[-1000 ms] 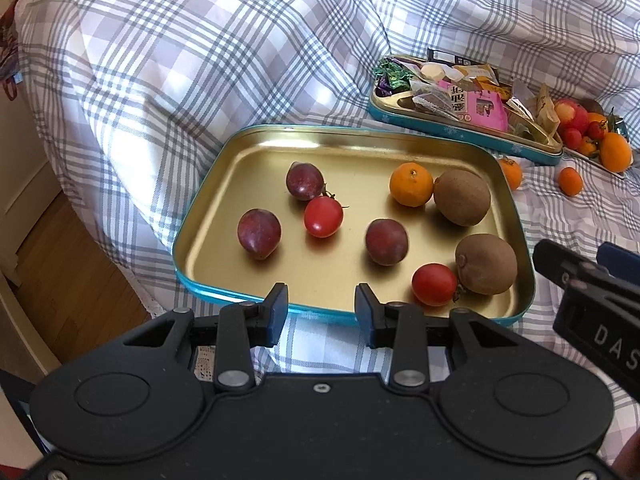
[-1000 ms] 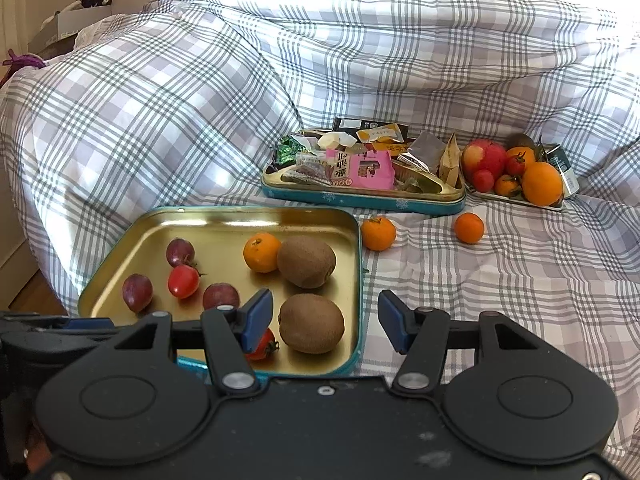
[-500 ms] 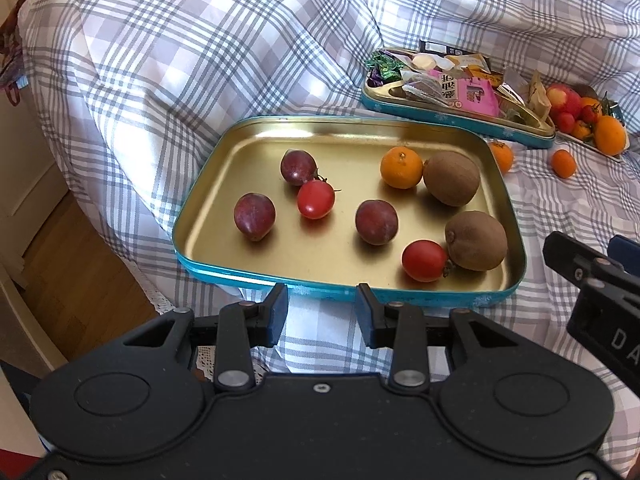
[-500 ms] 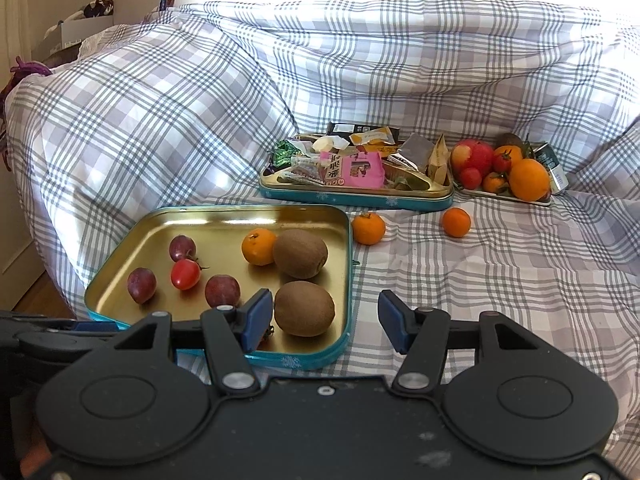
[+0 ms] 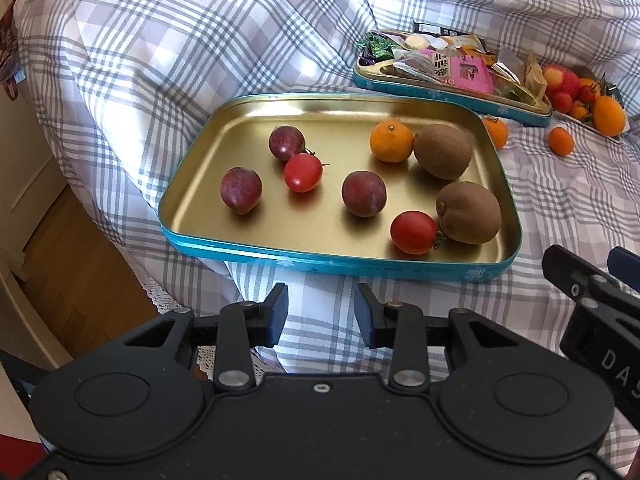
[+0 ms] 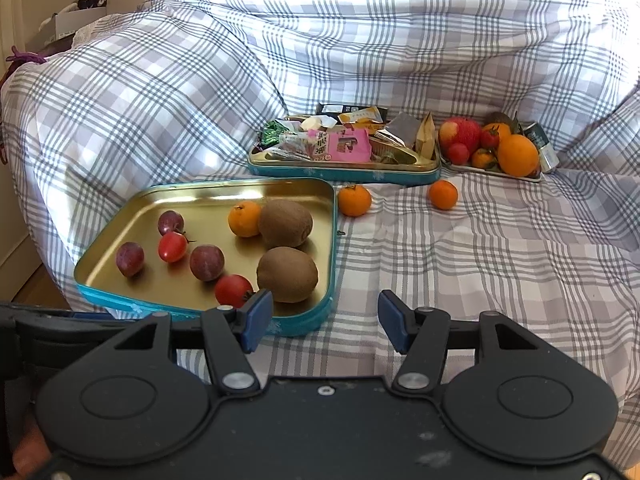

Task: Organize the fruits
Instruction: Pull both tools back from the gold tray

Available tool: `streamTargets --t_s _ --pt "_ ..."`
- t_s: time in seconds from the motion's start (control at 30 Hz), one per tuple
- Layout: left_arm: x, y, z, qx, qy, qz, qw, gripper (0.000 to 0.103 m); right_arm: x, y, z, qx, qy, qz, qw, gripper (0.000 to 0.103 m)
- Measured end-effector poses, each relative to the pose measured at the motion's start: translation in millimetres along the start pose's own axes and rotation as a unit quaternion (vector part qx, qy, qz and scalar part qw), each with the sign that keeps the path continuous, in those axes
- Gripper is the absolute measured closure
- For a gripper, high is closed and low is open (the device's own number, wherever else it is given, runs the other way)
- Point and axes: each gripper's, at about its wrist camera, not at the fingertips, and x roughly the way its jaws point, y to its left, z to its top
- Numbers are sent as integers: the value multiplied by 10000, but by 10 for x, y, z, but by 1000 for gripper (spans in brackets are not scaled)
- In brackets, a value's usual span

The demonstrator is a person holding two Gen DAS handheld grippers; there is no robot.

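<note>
Both claws have drawn back from the gold-lined teal metal tray [image 5: 192, 240] on the checked bed cover [image 6: 460, 272]. The left claw [image 5: 321, 314], empty, is closing slightly; the right claw [image 6: 326, 320] hangs released, empty. Two small orange mandarins [image 6: 354, 200] lie outside the tray, likely next.

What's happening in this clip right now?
A person holds two grippers over a plaid-covered bed, sorting fruit. The left gripper is empty, its jaws closing; the right gripper is open and empty too. The gold tray already holds three plums, two tomatoes, two kiwis and a mandarin. Two mandarins lie loose on the cover.
</note>
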Motion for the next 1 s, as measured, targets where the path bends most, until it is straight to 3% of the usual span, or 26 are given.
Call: streamTargets --t_s 1.0 --pt "89 -26 -29 45 4 -43 10000 58 92 17 -64 -38 163 -16 9999 42"
